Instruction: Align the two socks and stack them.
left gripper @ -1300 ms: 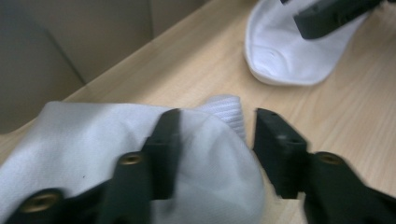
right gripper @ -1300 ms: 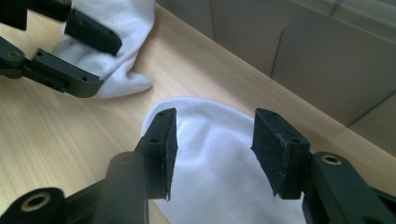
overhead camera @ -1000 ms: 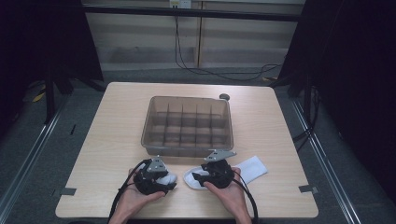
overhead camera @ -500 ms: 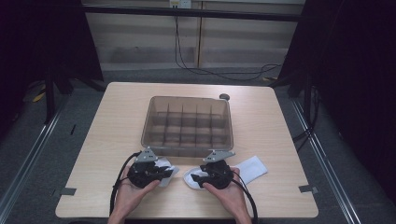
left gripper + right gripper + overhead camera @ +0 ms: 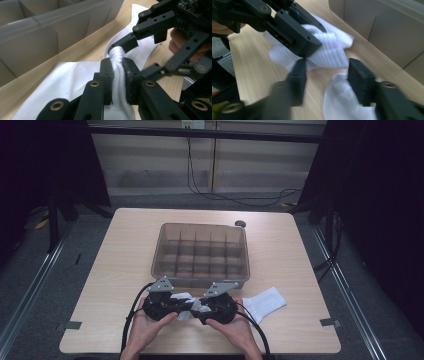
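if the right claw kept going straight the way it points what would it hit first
Most likely the left claw, clamped on the white sock directly ahead of the right claw; depth is unclear, so the sock's bunched fabric might come first.

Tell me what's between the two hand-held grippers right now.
A bunched white sock bridges them in the high view. The left hand-held gripper is clamped on it; the right hand-held gripper has been closing, pads apart.

Pinched between the left gripper's [image 5: 117, 75] fingers [image 5: 106, 77], the white sock [image 5: 117, 58] is soft ribbed knit cloth, matt and slightly fuzzy. The fingers themselves are matt black plastic with brass-coloured rivets. Beneath them the tabletop [image 5: 85, 51] shows pale wood grain with a smooth, faintly satin finish. Beyond the fingers, the divided bin [image 5: 45, 32] is smoky translucent plastic, smooth and lightly glossy.
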`<state>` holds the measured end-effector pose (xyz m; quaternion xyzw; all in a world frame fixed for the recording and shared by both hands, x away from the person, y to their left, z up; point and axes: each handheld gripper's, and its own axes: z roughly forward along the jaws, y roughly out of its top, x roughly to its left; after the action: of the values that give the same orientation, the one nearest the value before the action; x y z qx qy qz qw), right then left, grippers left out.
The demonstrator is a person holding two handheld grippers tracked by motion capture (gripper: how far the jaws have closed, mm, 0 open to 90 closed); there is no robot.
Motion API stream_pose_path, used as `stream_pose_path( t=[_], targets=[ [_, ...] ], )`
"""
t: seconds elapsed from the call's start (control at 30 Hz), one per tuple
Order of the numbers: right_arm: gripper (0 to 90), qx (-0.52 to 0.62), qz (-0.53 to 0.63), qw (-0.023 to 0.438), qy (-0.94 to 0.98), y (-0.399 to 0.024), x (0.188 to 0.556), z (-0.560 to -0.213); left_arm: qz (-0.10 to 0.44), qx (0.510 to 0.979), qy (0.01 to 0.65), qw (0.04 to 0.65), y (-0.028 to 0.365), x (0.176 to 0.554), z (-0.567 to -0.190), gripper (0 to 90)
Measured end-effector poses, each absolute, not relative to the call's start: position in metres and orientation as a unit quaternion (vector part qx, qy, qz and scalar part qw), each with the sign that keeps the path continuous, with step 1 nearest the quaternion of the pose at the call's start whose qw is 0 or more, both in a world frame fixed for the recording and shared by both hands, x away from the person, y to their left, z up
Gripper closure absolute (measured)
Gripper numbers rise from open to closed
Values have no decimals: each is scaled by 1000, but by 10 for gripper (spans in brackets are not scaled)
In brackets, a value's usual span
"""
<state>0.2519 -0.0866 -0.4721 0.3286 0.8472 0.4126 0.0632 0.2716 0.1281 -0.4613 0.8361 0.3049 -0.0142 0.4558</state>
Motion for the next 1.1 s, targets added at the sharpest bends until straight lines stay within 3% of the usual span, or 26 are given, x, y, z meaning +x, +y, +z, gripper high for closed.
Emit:
stream_pose_path(
  t=[0.2,0.63,0.67,0.77,0.83,1.1],
  targets=[
    [832,321,422,77,844,-91,250,-469,-17,829,315,461,132,274,-462,639],
    [857,352,400,78,842,-101,253,-471,9,850,299,434,135,266,-470,516],
    [856,357,397,77,842,-101,254,-471,10,853,296,429,134,266,-471,532],
    [856,363,393,76,842,-101,255,-473,10,857,291,426,131,266,-473,743],
    [856,364,395,75,840,-101,255,-473,11,851,295,434,134,267,-470,834],
    [854,364,412,76,832,-112,245,-453,27,814,330,477,169,277,-446,848]
  ],
)
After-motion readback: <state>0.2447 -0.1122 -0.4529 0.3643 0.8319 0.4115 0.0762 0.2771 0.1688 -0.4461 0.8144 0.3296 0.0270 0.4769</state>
